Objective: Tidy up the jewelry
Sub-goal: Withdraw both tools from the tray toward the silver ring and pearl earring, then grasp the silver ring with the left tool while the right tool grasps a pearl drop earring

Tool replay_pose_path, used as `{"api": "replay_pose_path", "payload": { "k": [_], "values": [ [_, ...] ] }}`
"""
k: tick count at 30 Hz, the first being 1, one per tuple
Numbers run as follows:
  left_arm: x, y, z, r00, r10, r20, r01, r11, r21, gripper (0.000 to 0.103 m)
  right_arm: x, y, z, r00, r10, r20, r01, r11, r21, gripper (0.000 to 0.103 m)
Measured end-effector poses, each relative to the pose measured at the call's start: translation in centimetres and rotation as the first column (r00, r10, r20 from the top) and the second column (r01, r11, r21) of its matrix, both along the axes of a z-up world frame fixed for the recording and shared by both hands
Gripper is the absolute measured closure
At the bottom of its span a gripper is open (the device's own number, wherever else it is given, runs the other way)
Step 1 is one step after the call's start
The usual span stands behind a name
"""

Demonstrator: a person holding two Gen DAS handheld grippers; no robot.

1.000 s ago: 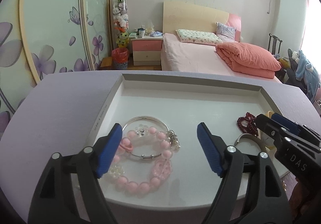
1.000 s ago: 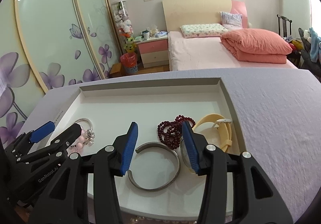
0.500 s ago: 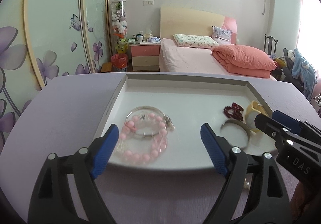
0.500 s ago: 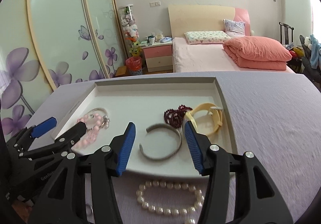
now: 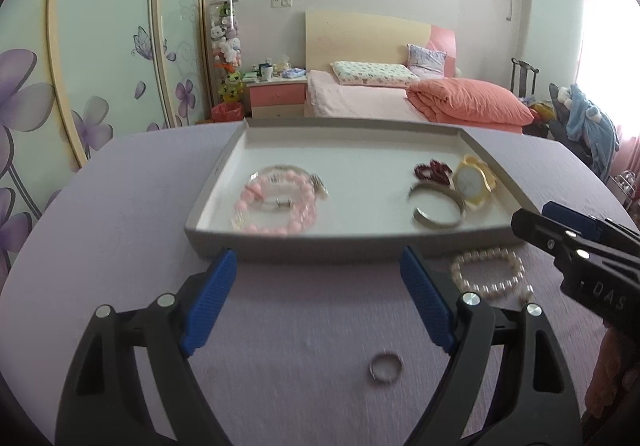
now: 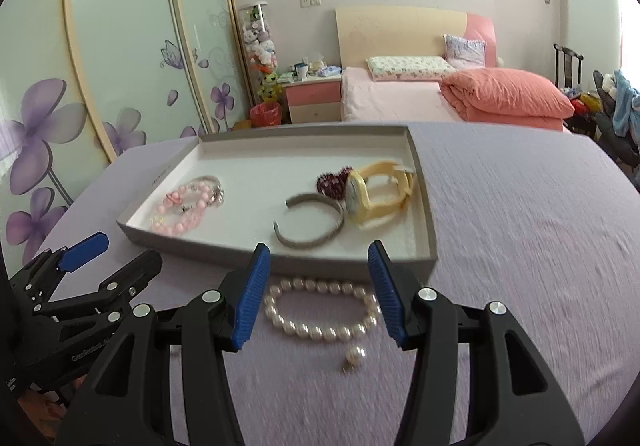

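**Grippers back off tray, loose pieces now in view**

Now the pearl bracelet (image 6: 322, 312) lies on the purple cloth (image 6: 520, 246) just outside the tray's near wall, lower centre of the right wrist frame, framed between the wide-open pads of the right gripper (image 6: 318, 294). A single pearl charm (image 6: 354, 356) sits just below it, apart from the strand. Small ring (image 5: 386, 366) lies on the cloth at lower centre of the left wrist frame, under the left gripper (image 5: 318, 304), also spread wide and empty.

Change: a second ago both grippers hung over the tray (image 5: 320, 246), and bracelet and ring were out of frame. Both have since pulled back toward the near edge. Motion blur, so probably still moving.

Inside the tray: pink bead bracelets (image 5: 280, 202) at left with a silver bangle (image 5: 280, 170); at right a metal cuff (image 5: 438, 206), dark red beads (image 5: 432, 171), yellow watch (image 5: 474, 182).

Judgement: tray contents look placed; the loose bracelet, charm and ring remain. Right gripper seems lined up for the bracelet next. Round beads may slip.
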State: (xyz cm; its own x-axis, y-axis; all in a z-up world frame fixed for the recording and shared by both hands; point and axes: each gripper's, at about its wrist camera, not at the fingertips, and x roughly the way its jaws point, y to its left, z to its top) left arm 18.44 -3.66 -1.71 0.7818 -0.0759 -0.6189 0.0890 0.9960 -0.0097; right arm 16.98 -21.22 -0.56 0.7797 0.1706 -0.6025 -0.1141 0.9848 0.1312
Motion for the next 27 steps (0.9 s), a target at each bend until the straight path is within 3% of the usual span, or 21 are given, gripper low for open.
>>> {"api": "replay_pose_path", "payload": {
  "k": [13, 21, 27],
  "values": [
    [-2.9, -0.3, -0.9, 0.998, -0.033, -0.050, 0.033, 0.999, 0.013, 0.021, -2.2, -0.5, -3.0, 0.994, -0.014, -0.112, 0.008, 0.999, -0.054, 0.051],
    [-2.6, -1.6, -1.9, 0.991, -0.070, -0.117, 0.078, 0.995, 0.065, 0.022, -1.6, -0.8, -4.2, 0.982, -0.015, -0.186, 0.009, 0.999, -0.032, 0.068],
    [-1.8, -2.3, -2.9, 0.977, -0.103, -0.188, 0.118, 0.991, 0.066, 0.037, -1.3, -0.8, -4.5, 0.978, -0.019, -0.207, 0.012, 0.999, -0.035, 0.082]
  ]
}}
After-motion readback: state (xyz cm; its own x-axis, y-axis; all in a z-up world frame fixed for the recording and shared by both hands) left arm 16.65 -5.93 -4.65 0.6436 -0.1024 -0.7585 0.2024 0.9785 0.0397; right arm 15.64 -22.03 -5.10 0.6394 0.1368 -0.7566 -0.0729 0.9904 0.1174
